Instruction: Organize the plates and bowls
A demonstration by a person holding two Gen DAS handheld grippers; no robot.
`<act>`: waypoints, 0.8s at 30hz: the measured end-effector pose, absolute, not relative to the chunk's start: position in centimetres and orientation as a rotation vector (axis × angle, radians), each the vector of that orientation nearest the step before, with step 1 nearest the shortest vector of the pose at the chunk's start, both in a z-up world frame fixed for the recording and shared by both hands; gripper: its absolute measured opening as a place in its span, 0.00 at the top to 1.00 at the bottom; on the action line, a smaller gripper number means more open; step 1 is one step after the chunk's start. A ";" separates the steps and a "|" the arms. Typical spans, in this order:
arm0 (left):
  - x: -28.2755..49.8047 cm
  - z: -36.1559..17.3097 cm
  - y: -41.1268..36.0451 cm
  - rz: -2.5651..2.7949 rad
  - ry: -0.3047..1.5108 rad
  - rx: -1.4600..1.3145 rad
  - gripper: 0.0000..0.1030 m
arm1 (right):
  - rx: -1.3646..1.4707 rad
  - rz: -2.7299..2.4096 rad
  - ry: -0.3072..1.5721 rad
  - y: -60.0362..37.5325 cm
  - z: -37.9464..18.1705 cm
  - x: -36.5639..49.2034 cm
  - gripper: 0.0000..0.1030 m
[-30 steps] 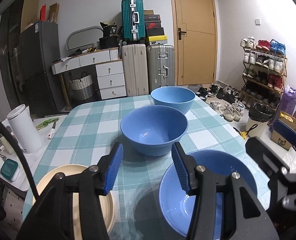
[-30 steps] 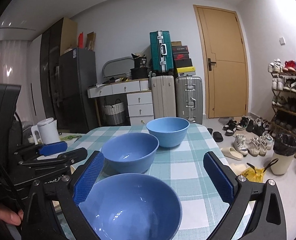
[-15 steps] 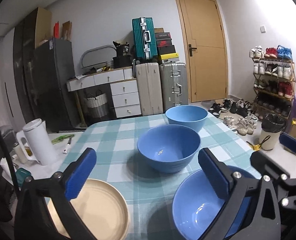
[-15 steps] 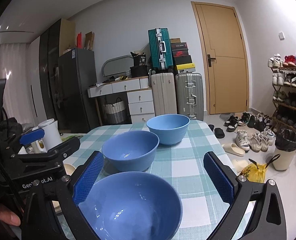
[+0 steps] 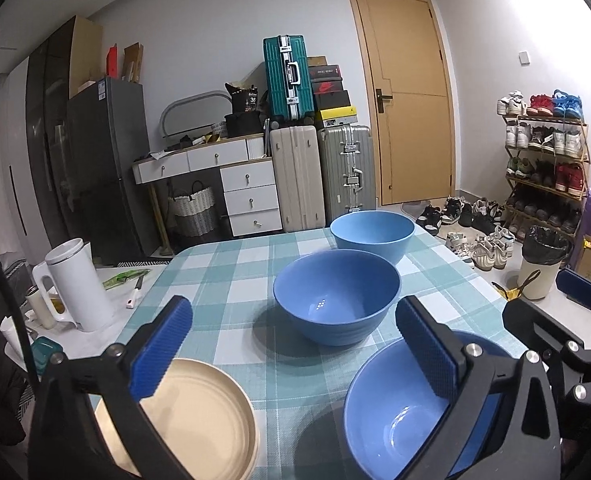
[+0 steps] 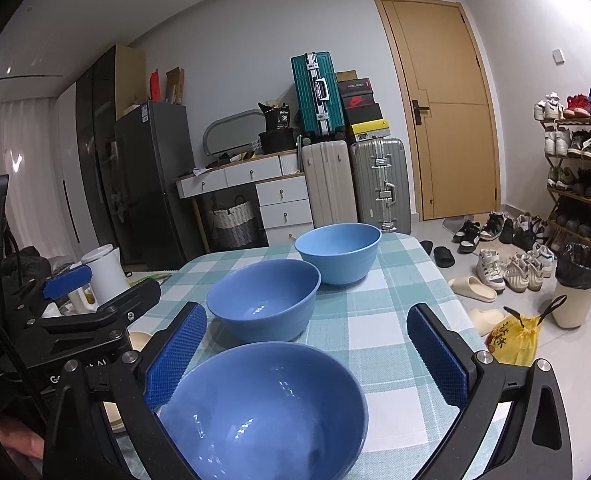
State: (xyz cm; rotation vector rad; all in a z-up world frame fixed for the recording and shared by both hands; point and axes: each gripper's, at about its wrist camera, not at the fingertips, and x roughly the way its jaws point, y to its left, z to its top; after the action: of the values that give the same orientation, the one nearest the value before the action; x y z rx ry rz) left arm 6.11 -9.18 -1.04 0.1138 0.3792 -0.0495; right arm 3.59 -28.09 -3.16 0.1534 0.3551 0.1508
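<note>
Three blue bowls stand in a row on the checked table (image 5: pixel 231 280): a near one (image 5: pixel 399 420), a middle one (image 5: pixel 335 296) and a far, lighter one (image 5: pixel 371 232). A cream plate (image 5: pixel 191 420) lies at the near left. My left gripper (image 5: pixel 295 344) is open and empty, above the table between the plate and the near bowl. My right gripper (image 6: pixel 307 356) is open and empty, with the near bowl (image 6: pixel 263 404) low between its fingers. The middle bowl (image 6: pixel 263 300) and far bowl (image 6: pixel 337 252) lie ahead.
A white kettle (image 5: pixel 75 284) and small items stand on a side surface left of the table. Suitcases (image 5: pixel 319 176), drawers, a fridge and a door are behind. Shoes, a shoe rack and a bin (image 5: pixel 543 264) are on the floor to the right.
My left gripper opened wide from a narrow gap and tilted up, so the view shows more of the room. The right gripper stayed open over the near bowl.
</note>
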 end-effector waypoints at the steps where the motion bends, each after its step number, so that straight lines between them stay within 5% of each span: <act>1: 6.2 -1.1 -9.2 -0.046 0.384 0.113 0.00 | 0.161 0.158 0.367 -28.1 -3.3 3.8 0.01; 24: 11.4 -0.1 -8.0 -0.066 0.461 0.049 0.00 | 0.186 0.162 0.424 -28.5 -3.5 4.7 0.01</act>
State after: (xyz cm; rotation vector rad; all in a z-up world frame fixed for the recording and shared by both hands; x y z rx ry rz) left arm 11.37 -8.01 -0.14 0.0494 0.4605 -0.0659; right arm 4.68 -28.49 -3.49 0.1863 0.4244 0.1621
